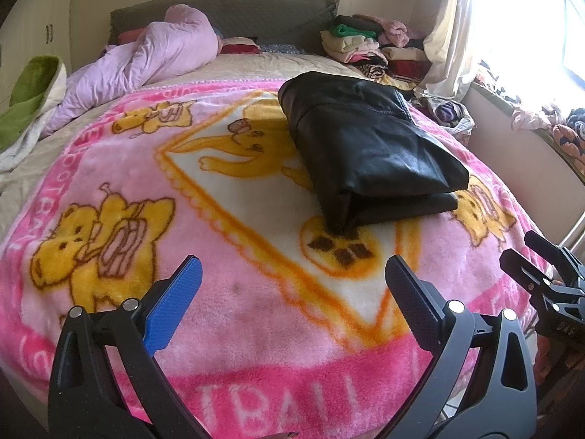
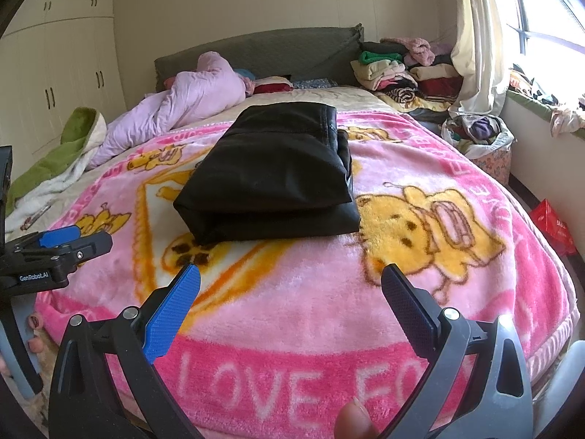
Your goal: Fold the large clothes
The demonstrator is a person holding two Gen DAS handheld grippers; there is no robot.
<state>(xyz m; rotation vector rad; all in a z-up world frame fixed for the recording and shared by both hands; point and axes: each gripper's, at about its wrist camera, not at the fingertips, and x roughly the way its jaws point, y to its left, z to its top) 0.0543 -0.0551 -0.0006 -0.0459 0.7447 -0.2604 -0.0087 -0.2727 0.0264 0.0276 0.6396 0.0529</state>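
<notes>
A black leather-like garment (image 1: 365,146) lies folded in a compact rectangle on the pink cartoon blanket (image 1: 226,329); it also shows in the right wrist view (image 2: 270,175) on the same blanket (image 2: 292,311). My left gripper (image 1: 292,278) is open and empty, held above the blanket short of the garment's near corner. My right gripper (image 2: 290,281) is open and empty, also short of the garment. The right gripper shows at the right edge of the left wrist view (image 1: 544,274). The left gripper shows at the left edge of the right wrist view (image 2: 62,245).
A lilac quilt (image 1: 146,58) and a green blanket (image 1: 25,102) lie at the bed's far left. Stacks of folded clothes (image 1: 365,44) sit by the headboard at the right. A basket of clothes (image 2: 479,135) and a red bag (image 2: 554,226) are beside the bed near the window.
</notes>
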